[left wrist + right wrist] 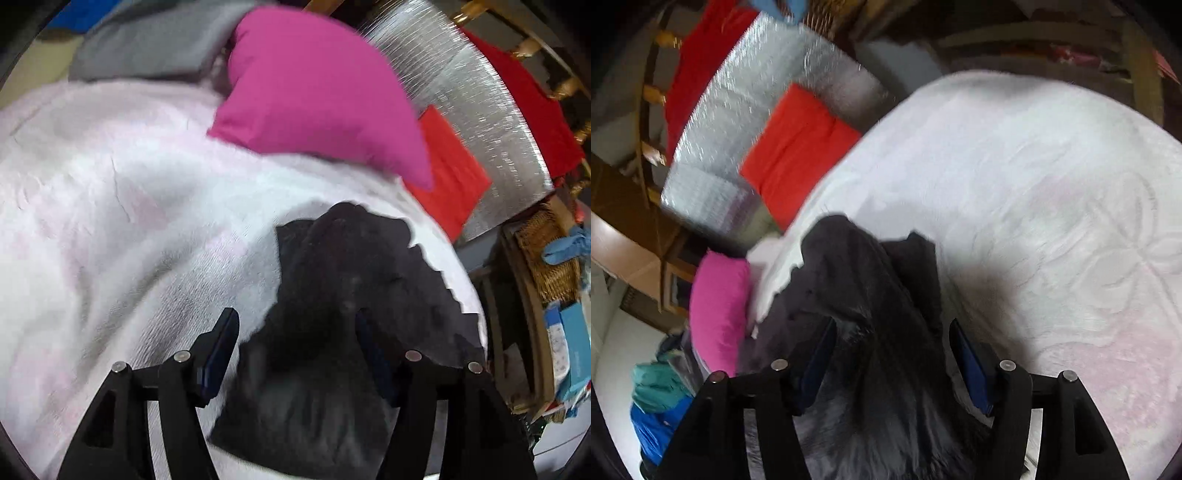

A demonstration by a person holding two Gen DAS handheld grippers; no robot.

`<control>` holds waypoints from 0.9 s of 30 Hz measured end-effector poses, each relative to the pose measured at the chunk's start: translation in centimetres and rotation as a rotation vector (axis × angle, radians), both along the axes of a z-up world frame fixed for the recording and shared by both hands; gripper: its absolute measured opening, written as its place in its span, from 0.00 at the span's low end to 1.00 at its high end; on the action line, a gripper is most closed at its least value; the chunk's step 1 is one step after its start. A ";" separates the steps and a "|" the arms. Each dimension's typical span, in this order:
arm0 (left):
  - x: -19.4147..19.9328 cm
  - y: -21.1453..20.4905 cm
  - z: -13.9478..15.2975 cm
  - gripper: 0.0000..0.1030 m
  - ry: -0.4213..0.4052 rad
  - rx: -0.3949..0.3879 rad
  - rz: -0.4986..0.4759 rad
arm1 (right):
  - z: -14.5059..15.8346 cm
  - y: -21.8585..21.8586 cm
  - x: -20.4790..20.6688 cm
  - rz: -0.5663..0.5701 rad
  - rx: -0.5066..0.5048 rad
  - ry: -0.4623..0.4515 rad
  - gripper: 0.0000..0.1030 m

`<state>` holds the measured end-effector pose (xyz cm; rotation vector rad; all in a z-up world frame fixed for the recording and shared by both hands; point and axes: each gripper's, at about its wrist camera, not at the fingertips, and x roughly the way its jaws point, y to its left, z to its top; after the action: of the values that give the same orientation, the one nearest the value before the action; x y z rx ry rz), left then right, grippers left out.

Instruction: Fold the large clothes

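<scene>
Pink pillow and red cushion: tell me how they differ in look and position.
The pink pillow is magenta, plump and rounded; the red cushion is orange-red, flatter and creased into segments. The pink pillow rests on the white blanket, while the red cushion lies at the blanket's edge against the silver quilted mat. The pink pillow overlaps the red cushion's corner in the left wrist view. Both are plain, soft items lying beyond the dark garment.

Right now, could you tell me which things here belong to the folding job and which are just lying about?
Job:
dark garment, lying bunched between both sets of jaws
white bedspread, the surface it lies on

Lying about:
pink pillow
red cushion
grey folded cloth
silver mat
wicker basket
</scene>
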<state>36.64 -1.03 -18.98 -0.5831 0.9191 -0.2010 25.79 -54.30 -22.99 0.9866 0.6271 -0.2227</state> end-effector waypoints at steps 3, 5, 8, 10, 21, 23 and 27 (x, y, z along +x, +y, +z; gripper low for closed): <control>-2.0 1.0 1.3 0.73 -0.046 0.036 -0.004 | 0.7 -0.4 -2.6 -0.018 0.002 -0.039 0.65; -3.0 1.3 1.7 0.74 -0.059 0.039 0.006 | 1.2 -0.3 -3.9 -0.016 -0.003 -0.065 0.65; -4.8 1.3 2.0 0.74 -0.080 0.053 0.004 | 2.4 0.5 -5.2 0.002 -0.045 -0.103 0.65; -6.2 -0.1 2.6 0.74 -0.115 0.130 -0.029 | 3.1 1.5 -6.3 0.018 -0.086 -0.119 0.66; -8.8 -2.3 -2.4 0.80 0.151 -0.005 -0.164 | -0.6 4.0 -7.6 0.092 0.154 -0.025 0.71; -8.2 -1.3 -3.6 0.80 0.202 -0.081 -0.128 | -1.8 3.9 -7.1 0.088 0.205 0.009 0.71; -7.4 0.9 -4.6 0.80 0.222 -0.200 -0.011 | -4.6 3.7 -5.7 0.058 0.343 0.055 0.72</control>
<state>29.24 -0.09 -23.56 -0.7971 1.1255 -0.2437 20.06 -50.61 -27.58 1.2928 0.7591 -0.0924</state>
